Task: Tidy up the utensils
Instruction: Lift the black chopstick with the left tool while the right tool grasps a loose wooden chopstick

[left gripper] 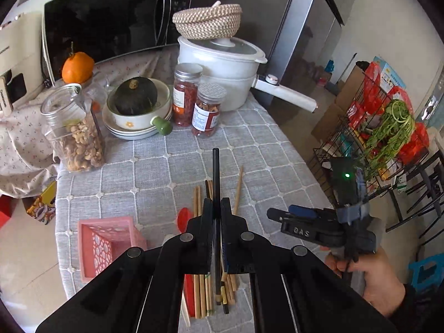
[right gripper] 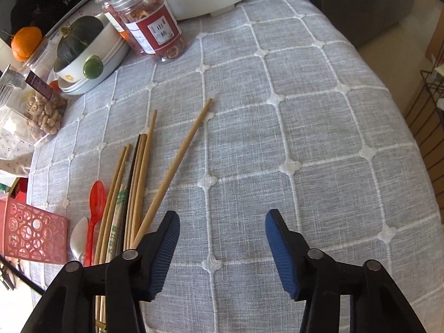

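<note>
Now a slim black chopstick (left gripper: 216, 183) (matte, straight) points upward.

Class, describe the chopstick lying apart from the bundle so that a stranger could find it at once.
Start at the grey checked tablecloth, then find the bundle of chopsticks beside the red spoon. The lone bamboo chopstick fans out to the right, angled away and reaching farthest.

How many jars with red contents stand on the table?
2. The taller jar stands in front of the white pot; the shorter jar stands just right of it, nearer the camera. Others may be hidden behind the pot.
</note>
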A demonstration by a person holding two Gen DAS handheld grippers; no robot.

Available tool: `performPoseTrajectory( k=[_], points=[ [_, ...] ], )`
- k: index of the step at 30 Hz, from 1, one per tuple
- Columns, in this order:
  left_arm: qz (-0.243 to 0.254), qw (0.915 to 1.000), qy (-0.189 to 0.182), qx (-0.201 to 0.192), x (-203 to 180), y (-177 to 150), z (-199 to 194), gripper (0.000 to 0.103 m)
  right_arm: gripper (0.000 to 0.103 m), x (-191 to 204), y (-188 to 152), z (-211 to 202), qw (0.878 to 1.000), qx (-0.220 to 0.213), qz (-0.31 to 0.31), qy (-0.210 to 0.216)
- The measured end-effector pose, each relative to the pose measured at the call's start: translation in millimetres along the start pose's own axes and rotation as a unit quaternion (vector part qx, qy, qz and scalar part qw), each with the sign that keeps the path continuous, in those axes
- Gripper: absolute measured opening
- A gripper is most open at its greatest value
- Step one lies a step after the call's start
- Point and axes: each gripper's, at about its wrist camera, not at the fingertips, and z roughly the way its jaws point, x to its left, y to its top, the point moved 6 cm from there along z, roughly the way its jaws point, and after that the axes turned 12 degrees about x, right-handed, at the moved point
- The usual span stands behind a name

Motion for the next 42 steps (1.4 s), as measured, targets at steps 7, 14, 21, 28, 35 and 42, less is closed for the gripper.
performPoseTrajectory(
  k=[7, 14, 21, 28, 35, 42],
  points=[
    [-0.027, 0.9978, -0.026, -0.055, 27.6, -34.3, -42.4, 0.005, 0.047, 25.5, 14.9, 14.7, 1.0, 0.009, -0.018, 0.014],
    [-0.043, 0.9962, -0.036, -0.067, 57.7, -51.6, -57.8, 0.005, 0.039, 30.5, 45.1, 36.1, 1.0, 0.01, -0.001, 0.012],
    [-0.038, 0.9953, -0.039, -0.08, 72.4, -61.1, -74.5, 0.005, 0.008, 26.3, 58.8, 54.6, 0.999, -0.001, 0.009, -0.032],
    [-0.041, 0.9905, -0.042, -0.124, 82.7, -62.9, -109.0, 0.005, 0.006, 34.3, 41.6, 32.5, 0.999, -0.024, 0.003, -0.033],
    [-0.04, 0.9764, -0.021, -0.211, 88.5, -61.8, -161.6, 0.005, 0.006, 75.5, 12.3, -50.7, 0.992, -0.117, -0.038, 0.023],
    [-0.048, 0.9603, 0.034, -0.273, 102.8, -56.9, -182.4, 0.005, 0.006, 107.2, -10.0, -112.6, 0.975, -0.199, -0.081, 0.054]
  ],
)
